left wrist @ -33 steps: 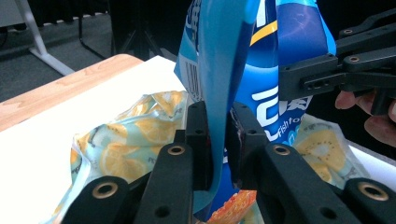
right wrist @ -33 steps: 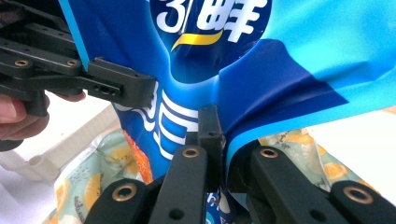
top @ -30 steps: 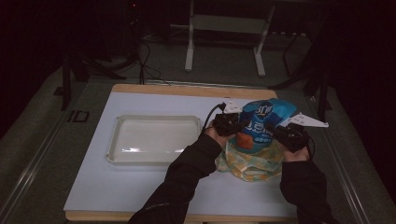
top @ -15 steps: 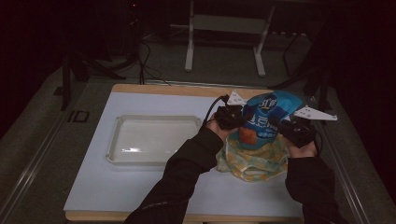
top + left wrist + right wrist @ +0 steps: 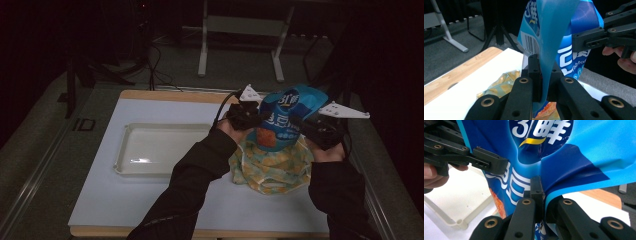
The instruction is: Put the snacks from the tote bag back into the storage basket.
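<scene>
A: What are the two tools doing?

B: The left gripper point(image 5: 543, 82) has its jaws pressed together on a fold of the blue snack bag point(image 5: 554, 32); the film runs straight down between them. The right gripper point(image 5: 541, 195) is likewise clamped tight, with a crease of the same bag pinched between its jaws.

A: So both have hold of the one bag?

B: Yes. In the high view the left gripper point(image 5: 248, 116) grips the bag's left edge and the right gripper point(image 5: 311, 127) its right edge, with the bag point(image 5: 285, 117) lifted between them, off the table.

A: Where is that over the table?

B: Toward the far right part of the white table top point(image 5: 100, 200). Directly below and a little nearer lies a crumpled yellow patterned bag point(image 5: 272, 167), resting on the surface; whether the blue bag's bottom touches it I cannot tell.

A: What else is around?

B: A shallow white tray point(image 5: 165, 150) sits to the left of the hands, near the table's middle. A strip of wooden table edge point(image 5: 165, 95) runs along the far side. The person's dark sleeves point(image 5: 192, 177) come in from the near edge. Beyond the table stands a grey metal stand point(image 5: 240, 25) on the dim floor.
</scene>
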A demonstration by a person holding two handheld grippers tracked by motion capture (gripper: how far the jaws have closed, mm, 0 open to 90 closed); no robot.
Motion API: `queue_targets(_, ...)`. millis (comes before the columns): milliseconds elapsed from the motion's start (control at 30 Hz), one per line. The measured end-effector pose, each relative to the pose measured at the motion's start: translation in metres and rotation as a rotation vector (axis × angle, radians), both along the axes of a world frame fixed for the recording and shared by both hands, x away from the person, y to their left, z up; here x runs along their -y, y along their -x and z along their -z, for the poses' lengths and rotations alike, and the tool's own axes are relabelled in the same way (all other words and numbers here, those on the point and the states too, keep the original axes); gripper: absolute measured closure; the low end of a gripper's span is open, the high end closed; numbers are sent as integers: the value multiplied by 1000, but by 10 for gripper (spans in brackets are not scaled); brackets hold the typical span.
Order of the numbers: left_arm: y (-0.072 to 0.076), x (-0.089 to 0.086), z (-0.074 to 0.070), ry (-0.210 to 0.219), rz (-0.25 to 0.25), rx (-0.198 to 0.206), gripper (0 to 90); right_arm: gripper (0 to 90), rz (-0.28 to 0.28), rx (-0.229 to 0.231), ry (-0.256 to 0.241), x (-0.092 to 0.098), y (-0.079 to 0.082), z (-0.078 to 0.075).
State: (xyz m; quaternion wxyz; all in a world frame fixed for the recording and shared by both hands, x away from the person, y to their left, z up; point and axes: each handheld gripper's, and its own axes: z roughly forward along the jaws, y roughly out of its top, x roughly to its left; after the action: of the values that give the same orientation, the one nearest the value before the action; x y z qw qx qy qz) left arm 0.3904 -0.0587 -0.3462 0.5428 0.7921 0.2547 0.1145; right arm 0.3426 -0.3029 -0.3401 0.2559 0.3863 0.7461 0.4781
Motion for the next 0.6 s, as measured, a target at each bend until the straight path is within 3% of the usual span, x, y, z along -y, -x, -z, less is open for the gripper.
queue_targets(200,3,-13,-11,-8,-16,9,869,883,-16,10,0,-12,0,-11)
queue_targets(600,10,-55,-26,-19,-59,13,870,883,-67,22,4,-51,-4,-24)
